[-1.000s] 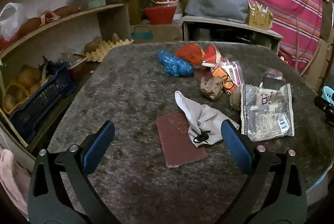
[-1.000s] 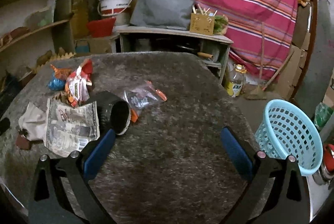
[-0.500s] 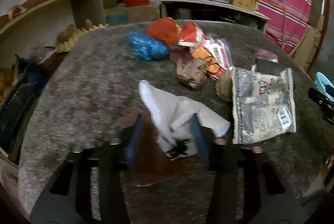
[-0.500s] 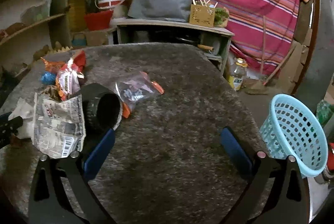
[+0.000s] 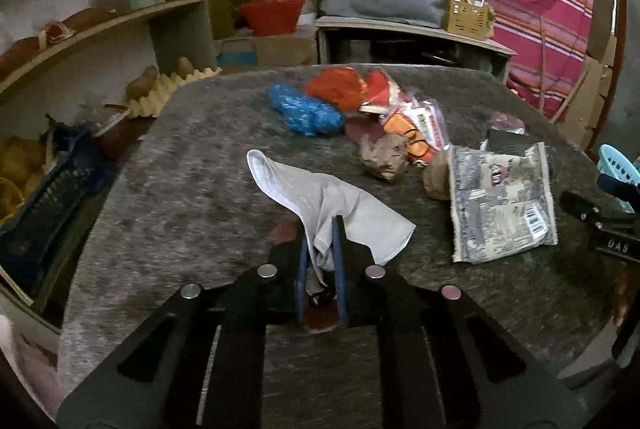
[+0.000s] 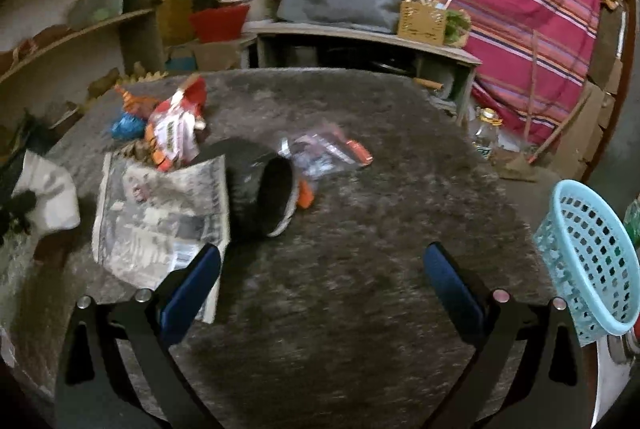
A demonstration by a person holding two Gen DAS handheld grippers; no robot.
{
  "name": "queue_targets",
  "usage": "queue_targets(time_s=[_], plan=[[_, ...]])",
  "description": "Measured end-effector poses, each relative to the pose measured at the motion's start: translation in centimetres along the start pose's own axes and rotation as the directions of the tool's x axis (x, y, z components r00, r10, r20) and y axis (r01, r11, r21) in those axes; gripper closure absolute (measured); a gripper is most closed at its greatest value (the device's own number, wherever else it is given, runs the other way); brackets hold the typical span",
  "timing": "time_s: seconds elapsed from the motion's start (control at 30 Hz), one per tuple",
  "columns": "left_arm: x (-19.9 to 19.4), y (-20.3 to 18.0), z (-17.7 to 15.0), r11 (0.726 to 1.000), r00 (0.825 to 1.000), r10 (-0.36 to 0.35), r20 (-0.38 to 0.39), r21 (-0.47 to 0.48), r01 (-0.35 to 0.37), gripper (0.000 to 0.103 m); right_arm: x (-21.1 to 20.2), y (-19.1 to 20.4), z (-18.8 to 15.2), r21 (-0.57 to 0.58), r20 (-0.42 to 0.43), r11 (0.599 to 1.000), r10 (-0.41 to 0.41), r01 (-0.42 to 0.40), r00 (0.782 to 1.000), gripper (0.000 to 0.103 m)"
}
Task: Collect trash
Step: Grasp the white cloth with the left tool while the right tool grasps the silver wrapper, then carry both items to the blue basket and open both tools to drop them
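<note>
While left claw (image 5: 320,249) pinches grey cloth (image 5: 320,197), only right view shows right claw (image 6: 320,277) spread.

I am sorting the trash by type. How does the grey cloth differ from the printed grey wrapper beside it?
The grey cloth is soft, plain and crumpled, with one end raised; the printed wrapper is flat, with a logo and a barcode. The cloth is pinched in the left gripper; the wrapper lies free, untouched by the open right gripper. Both are greyish and rest on the carpeted table.

Grey fuzzy table (image 5: 192,197), white cloth (image 5: 320,197), printed wrapper (image 5: 500,205), blue bag (image 5: 306,113)
</note>
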State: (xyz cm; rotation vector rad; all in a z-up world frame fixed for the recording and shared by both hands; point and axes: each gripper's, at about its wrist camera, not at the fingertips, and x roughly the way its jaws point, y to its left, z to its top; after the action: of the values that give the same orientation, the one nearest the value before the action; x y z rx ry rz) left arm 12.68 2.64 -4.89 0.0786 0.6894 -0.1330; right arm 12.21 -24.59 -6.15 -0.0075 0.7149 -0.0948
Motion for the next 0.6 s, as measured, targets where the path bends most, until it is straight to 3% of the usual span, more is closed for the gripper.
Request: queue_targets(time_s=[0.1,0.23,0.47,0.57,0.6], plan=[[0.4,0.7,-0.2,1.0,1.0,0.014,-0.019,-0.012,-0.015,0.093,0.5,0.6,-0.1,0.005,-0.024,0.999,0.048,-0.048,0.999,0.007],[0.8,0.7,-0.5,1.0,0.999,0.03,-0.031,-0.005,-0.03,0.093,1.1,2.0,0.0,-0.012,-0.053,0.996,0.085,-0.086,0.995,0.024],[0.2,0.7,-0.6,1.0,1.0,0.019,-0.015,0.001,-0.019,0.093,2.1,3.5,0.1,0.006,-0.091,0.989,0.147,-0.147,0.985,0.032],[0.5,1.0,-0.6,1.0,1.0,0.016,-0.027,-0.013,-0.016,0.093,2.6,3.8,0.3,0.028,-0.114,0.98,0.199,-0.198,0.973,0.051],[0.6,1.2,-0.7,1.0,0.999,0.013,-0.031,-0.021,-0.014,0.093,2.7,3.9,0.4,0.034,-0.121,0.974,0.226,-0.223,0.967,0.061]])
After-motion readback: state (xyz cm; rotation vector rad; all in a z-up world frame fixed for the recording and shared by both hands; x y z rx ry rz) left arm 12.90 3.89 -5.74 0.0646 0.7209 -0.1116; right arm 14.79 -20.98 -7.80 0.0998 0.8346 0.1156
